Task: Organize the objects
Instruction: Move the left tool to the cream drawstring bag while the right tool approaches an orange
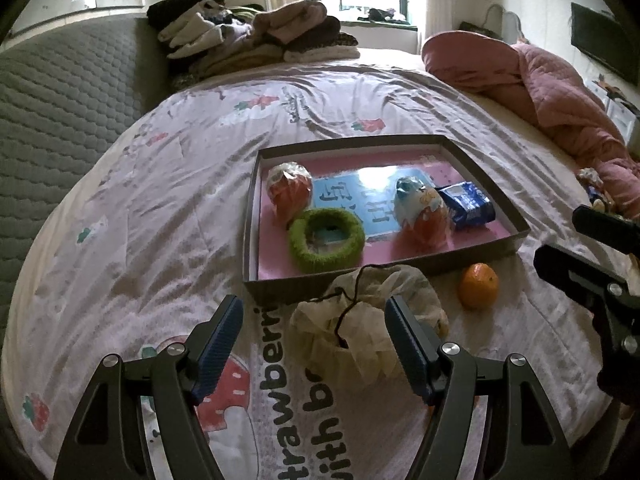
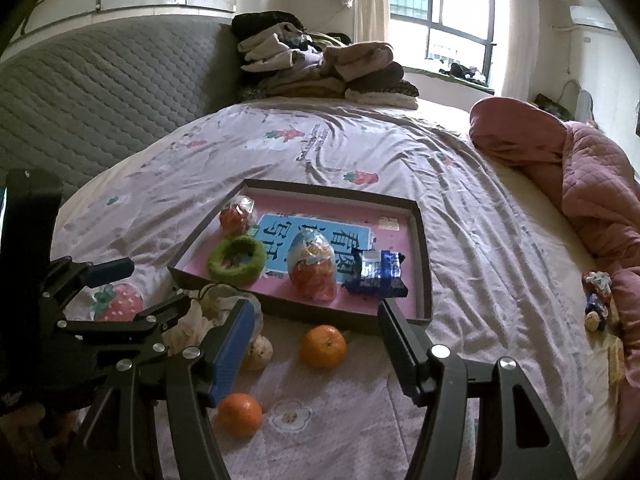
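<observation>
A shallow cardboard box (image 1: pixel 480 168) (image 2: pixel 424 264) with a pink floor lies on the bedspread. It holds two foil-wrapped eggs (image 1: pixel 290 194) (image 1: pixel 420 216), a green fuzzy ring (image 1: pixel 326 240) (image 2: pixel 236 258) and a blue snack packet (image 1: pixel 466 204) (image 2: pixel 378 276). A pale drawstring mesh pouch (image 1: pixel 360 320) (image 2: pixel 216 304) lies in front of the box, between the wide-apart fingers of my open left gripper (image 1: pixel 316 332) (image 2: pixel 160 283). An orange (image 2: pixel 323 346) (image 1: pixel 479 285) sits between the fingers of my open right gripper (image 2: pixel 318 340) (image 1: pixel 558 236), untouched. A second orange (image 2: pixel 239 414) lies nearer.
A small beige round thing (image 2: pixel 258 352) lies beside the pouch. Folded clothes (image 1: pixel 256 36) are piled at the far end of the bed. A grey quilted headboard (image 1: pixel 60 92) runs along the left. A pink quilt (image 2: pixel 592 184) is bunched on the right, with small wrapped items (image 2: pixel 598 300) beside it.
</observation>
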A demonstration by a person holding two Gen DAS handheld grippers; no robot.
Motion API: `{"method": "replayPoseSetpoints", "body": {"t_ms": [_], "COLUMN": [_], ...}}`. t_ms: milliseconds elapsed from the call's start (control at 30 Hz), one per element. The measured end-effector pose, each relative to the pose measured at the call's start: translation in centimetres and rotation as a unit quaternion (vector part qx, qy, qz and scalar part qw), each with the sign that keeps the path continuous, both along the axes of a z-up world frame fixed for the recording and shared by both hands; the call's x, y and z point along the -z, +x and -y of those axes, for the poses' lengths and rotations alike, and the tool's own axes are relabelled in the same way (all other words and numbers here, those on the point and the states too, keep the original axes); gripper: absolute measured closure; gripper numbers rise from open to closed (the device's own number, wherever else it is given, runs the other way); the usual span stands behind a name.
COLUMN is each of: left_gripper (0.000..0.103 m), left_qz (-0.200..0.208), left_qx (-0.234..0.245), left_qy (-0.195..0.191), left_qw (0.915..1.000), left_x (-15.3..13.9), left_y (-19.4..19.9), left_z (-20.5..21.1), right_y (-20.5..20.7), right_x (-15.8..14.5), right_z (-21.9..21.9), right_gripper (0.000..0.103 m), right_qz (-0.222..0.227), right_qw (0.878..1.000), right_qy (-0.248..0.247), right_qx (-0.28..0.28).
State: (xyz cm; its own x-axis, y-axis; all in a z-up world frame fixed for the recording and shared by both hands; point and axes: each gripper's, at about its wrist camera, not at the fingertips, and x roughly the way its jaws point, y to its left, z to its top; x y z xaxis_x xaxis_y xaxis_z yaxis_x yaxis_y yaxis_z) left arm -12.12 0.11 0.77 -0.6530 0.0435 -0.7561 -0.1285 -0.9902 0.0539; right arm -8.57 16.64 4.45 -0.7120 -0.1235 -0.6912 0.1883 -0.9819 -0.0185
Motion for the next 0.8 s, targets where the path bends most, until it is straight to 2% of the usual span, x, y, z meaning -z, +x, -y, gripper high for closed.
{"method": "replayPoseSetpoints", "body": {"t_ms": [800], "left_gripper": [0.028], "left_qz": [0.013], "left_qx": [-0.003], "left_qy": [0.005], "left_qw": [0.9999], "left_x": [2.9], "left_y": [-0.1], "left_z": [0.5], "right_y": [1.8], "right_x": [3.2], "right_z": [1.2], "right_gripper": [0.040], "right_qz": [0.022], "right_qw": [1.000], "right_qy": [0.014], "right_qx": [-0.018]}}
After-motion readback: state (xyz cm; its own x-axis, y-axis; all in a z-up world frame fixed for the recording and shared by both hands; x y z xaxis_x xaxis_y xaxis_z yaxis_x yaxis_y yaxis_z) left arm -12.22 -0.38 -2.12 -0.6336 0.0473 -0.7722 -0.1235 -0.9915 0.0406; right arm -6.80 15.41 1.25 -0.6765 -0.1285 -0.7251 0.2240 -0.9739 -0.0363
